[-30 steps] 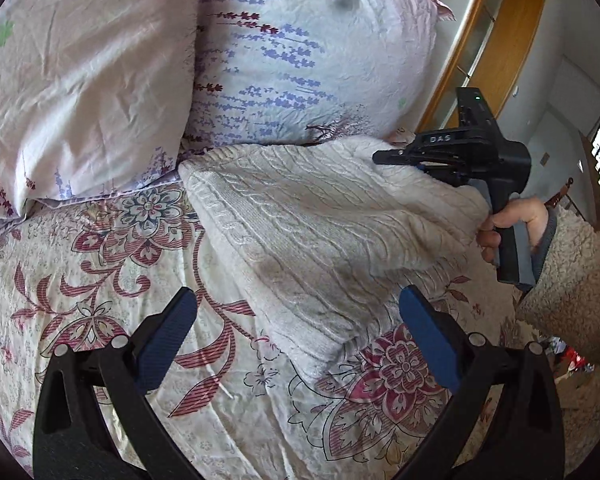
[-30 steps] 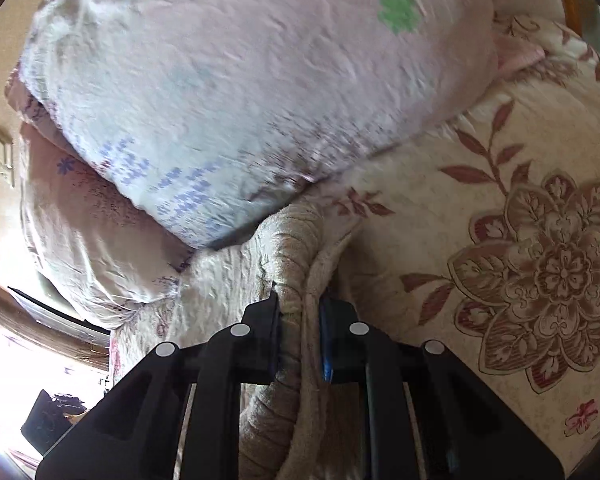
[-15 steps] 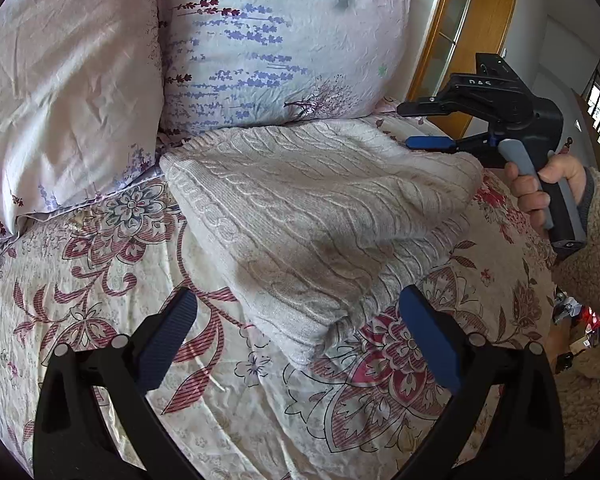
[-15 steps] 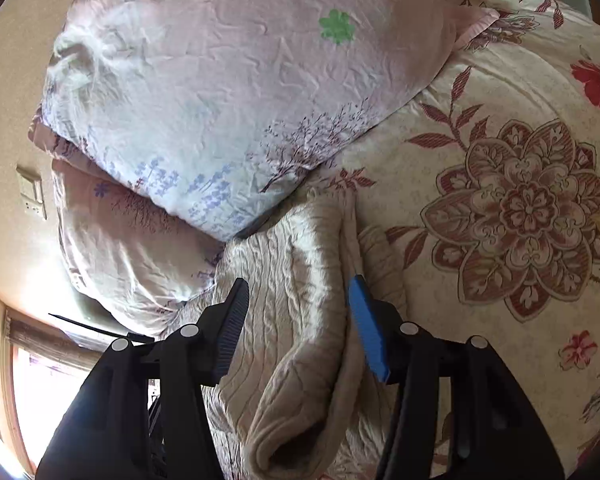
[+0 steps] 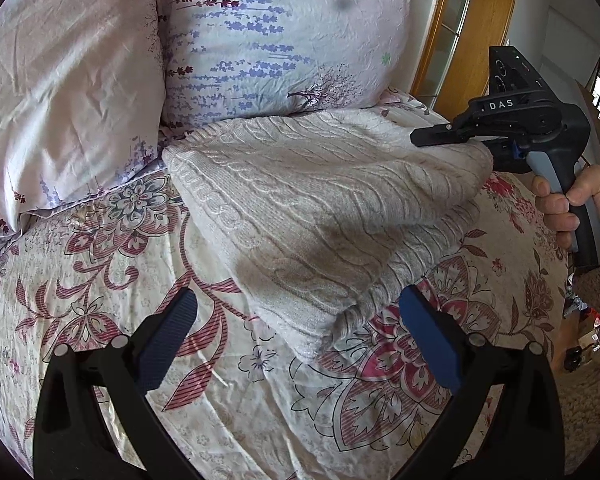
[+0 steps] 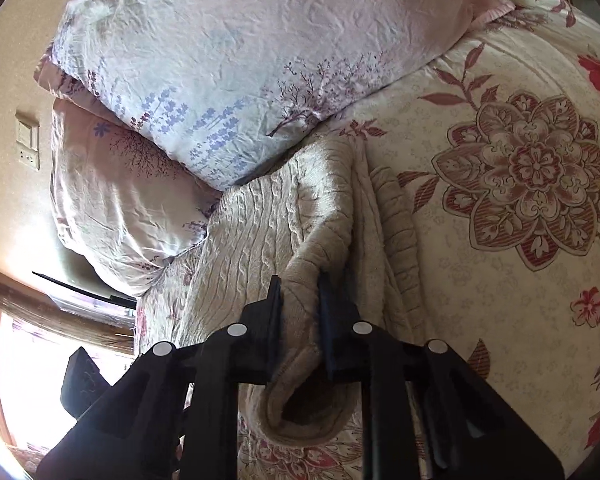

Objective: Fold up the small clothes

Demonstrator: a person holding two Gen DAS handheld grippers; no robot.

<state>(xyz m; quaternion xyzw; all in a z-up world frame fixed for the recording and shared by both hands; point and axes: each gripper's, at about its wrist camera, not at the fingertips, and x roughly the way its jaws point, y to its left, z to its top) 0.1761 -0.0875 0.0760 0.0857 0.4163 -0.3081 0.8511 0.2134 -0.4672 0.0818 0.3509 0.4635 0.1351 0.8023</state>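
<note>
Cream cable-knit sweater [image 5: 320, 208], folded, lying on floral bedspread, against pillows

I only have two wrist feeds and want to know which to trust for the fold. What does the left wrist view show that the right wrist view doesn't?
Left wrist only: the open left tongs hovering over the sweater's near corner, the whole right tool with the hand gripping it, and a wooden door frame.

Right wrist only: the right tongs closing, with a thick fold of knit between them, and a wall switch.

Both: the cream cable-knit sweater, the two pillows and the floral bedspread.
</note>
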